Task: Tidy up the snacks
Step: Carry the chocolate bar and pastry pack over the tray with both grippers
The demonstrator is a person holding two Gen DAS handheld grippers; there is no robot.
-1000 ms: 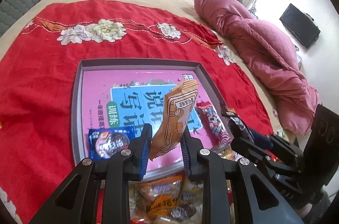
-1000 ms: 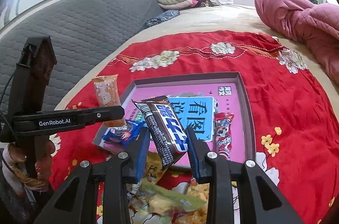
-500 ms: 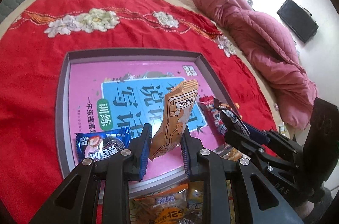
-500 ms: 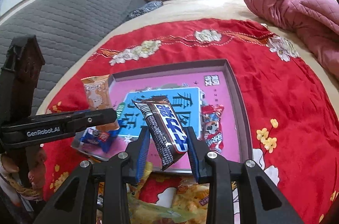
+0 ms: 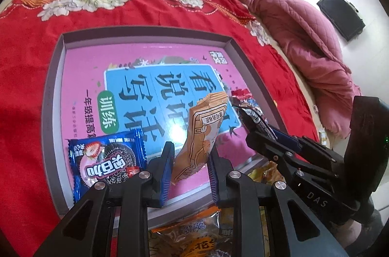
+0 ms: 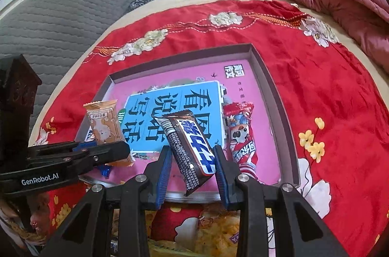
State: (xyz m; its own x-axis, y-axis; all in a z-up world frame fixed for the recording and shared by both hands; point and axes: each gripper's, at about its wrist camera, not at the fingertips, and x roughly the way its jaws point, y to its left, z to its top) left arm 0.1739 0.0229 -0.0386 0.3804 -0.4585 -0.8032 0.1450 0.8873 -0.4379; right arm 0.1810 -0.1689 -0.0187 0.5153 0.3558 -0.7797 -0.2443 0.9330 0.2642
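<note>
My left gripper (image 5: 189, 161) is shut on an orange snack packet (image 5: 203, 135), held upright over the near part of a grey tray (image 5: 52, 87) lined with a pink book. A blue cookie packet (image 5: 107, 159) lies in the tray's near left corner. My right gripper (image 6: 192, 163) is shut on a dark brown and blue chocolate bar (image 6: 188, 145), tilted above the tray's (image 6: 269, 87) near edge. A red snack stick (image 6: 240, 135) lies in the tray just right of it. The left gripper (image 6: 114, 152) with its orange packet (image 6: 104, 125) shows at the left in the right wrist view.
The tray rests on a red flowered cloth (image 6: 328, 91) spread over a bed. A pile of loose snack packets (image 5: 194, 237) lies in front of the tray's near edge. A pink quilt (image 5: 291, 14) is bunched at the right, and a grey padded headboard (image 6: 56, 14) stands at the left.
Both grippers have come down and closer to the tray with their snacks still held. The tray fills more of each view than before.
</note>
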